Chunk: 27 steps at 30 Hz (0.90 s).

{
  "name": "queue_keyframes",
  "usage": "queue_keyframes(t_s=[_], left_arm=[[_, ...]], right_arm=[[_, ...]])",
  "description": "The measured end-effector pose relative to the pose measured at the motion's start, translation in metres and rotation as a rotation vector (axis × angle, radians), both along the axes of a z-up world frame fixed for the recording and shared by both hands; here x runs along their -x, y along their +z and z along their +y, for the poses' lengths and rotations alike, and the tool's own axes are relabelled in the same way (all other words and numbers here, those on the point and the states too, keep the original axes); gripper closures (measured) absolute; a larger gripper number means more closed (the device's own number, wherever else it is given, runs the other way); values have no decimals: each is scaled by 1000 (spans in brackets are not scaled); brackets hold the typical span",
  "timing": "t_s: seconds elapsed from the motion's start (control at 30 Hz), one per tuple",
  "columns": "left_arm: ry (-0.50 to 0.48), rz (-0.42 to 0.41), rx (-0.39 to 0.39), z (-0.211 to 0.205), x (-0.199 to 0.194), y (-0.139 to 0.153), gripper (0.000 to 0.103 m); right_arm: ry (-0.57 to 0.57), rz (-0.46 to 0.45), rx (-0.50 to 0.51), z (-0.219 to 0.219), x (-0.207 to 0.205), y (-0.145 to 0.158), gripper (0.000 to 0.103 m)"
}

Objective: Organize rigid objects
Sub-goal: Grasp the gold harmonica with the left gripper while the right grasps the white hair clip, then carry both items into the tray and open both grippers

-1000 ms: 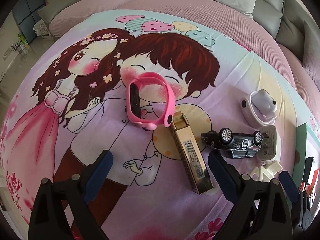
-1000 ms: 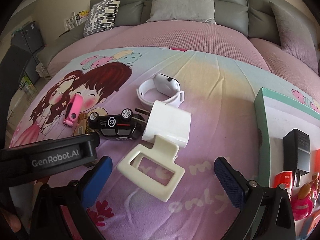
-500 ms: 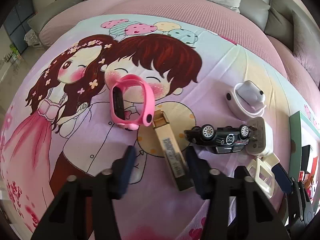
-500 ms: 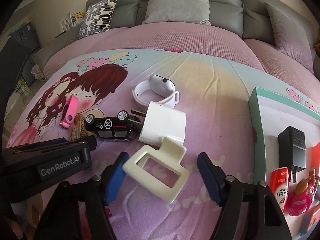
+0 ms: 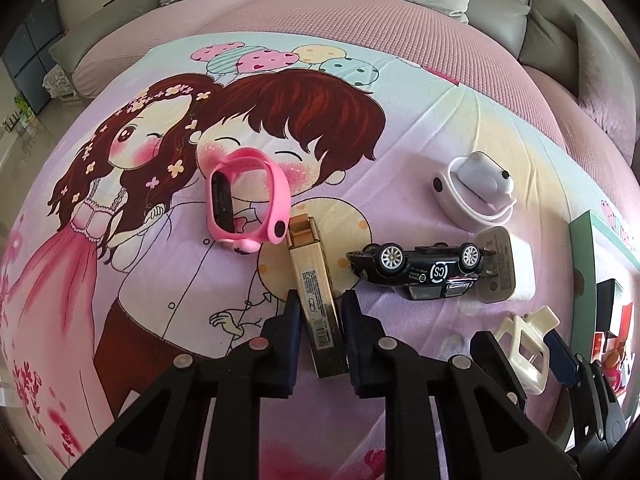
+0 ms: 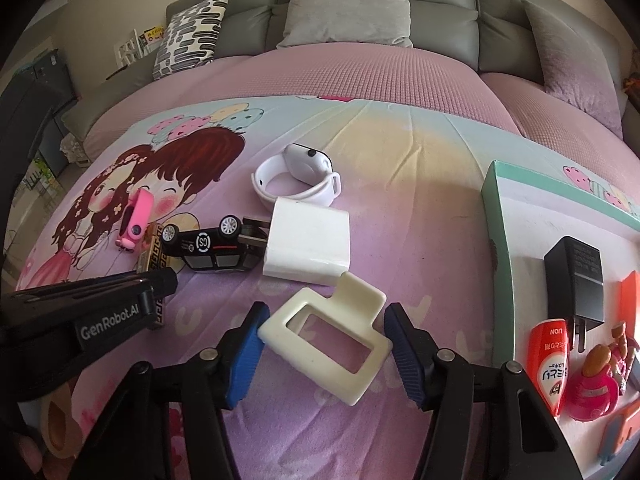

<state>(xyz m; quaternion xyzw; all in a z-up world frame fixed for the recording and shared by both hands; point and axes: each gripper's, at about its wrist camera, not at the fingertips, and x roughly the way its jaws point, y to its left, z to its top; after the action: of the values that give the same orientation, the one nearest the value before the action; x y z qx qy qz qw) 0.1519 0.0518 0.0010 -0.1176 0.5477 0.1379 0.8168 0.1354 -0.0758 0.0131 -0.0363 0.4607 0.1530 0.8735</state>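
Bedsheet (image 5: 400, 120) open beyond; left jaws closing on gold box (image 5: 316, 304), right jaws closing around cream frame (image 6: 328, 332).

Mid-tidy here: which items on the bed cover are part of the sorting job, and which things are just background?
In the job: gold box between the closing left gripper; cream frame between the closing right gripper; toy car; white charger; white watch; pink band; tray.

Lying about: sofa cushions; patterned pillow.
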Motion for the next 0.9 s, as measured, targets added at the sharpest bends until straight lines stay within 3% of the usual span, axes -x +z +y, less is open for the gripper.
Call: queue_keyframes(t_s=[0.63, 0.9], left_arm=[[21, 5, -5, 4, 10, 9, 87], [61, -54, -16, 10, 17, 33, 88]], right_arm=[[-5, -1, -29, -18, 6, 9, 41], [-59, -25, -57, -41, 3, 26, 41]])
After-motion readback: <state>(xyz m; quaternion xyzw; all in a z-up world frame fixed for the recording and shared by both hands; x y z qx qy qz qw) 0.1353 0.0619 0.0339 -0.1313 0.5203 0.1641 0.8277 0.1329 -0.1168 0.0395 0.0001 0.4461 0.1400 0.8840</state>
